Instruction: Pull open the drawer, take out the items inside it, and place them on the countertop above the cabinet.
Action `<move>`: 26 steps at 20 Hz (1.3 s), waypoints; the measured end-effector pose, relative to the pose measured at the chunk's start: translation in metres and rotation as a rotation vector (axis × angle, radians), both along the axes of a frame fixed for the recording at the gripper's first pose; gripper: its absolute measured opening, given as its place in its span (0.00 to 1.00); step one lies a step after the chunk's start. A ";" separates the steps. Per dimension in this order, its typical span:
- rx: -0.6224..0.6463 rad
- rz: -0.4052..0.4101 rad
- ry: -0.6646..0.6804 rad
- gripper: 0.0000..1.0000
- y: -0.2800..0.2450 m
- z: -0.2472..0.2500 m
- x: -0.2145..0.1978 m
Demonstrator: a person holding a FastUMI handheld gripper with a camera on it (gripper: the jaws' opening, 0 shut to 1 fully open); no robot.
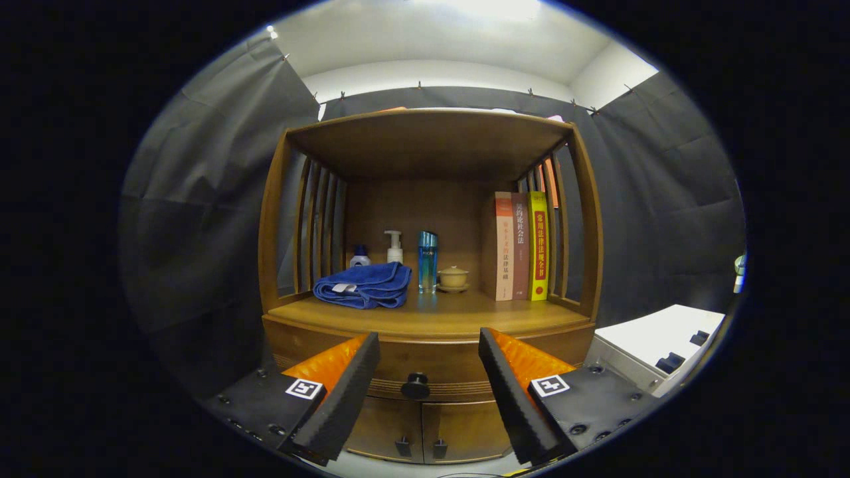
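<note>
Two fingers spread wide, nothing between them but air, so the gripper [425,385] is released and I've got it lined up straight at the cabinet [428,265]. The drawer [431,362] looks fully closed, and its dark round knob [416,386] sits dead centre in the gap between the fingers, a bit beyond the tips. I reckon that's why I'm holding it this way: open wide enough to slide around the knob, then pinch and pull back.

Whatever's inside the drawer I can't see yet, so the task's basically at the start.

The desk [465,315] above the drawer is where stuff has to land. From the knob, there's a folded blue towel [364,284] at about 11 o'clock, a blue bottle [427,261] and a small lidded cup [453,277] around 12, and upright books [521,245] at 1. The front strip of the desk looks the sensible drop zone, since everything's pushed toward the back.
</note>
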State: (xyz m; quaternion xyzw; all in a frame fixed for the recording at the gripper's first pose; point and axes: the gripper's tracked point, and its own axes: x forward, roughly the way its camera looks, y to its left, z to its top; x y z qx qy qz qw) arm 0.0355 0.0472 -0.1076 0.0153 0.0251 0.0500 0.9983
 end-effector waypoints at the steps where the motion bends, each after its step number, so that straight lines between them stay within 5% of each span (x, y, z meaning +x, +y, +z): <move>1: -0.002 0.002 0.004 0.98 0.003 -0.012 0.003; 18: 0.054 0.028 0.139 0.98 0.017 -0.151 0.060; 26: -0.003 -0.005 0.094 0.93 0.016 -0.157 0.073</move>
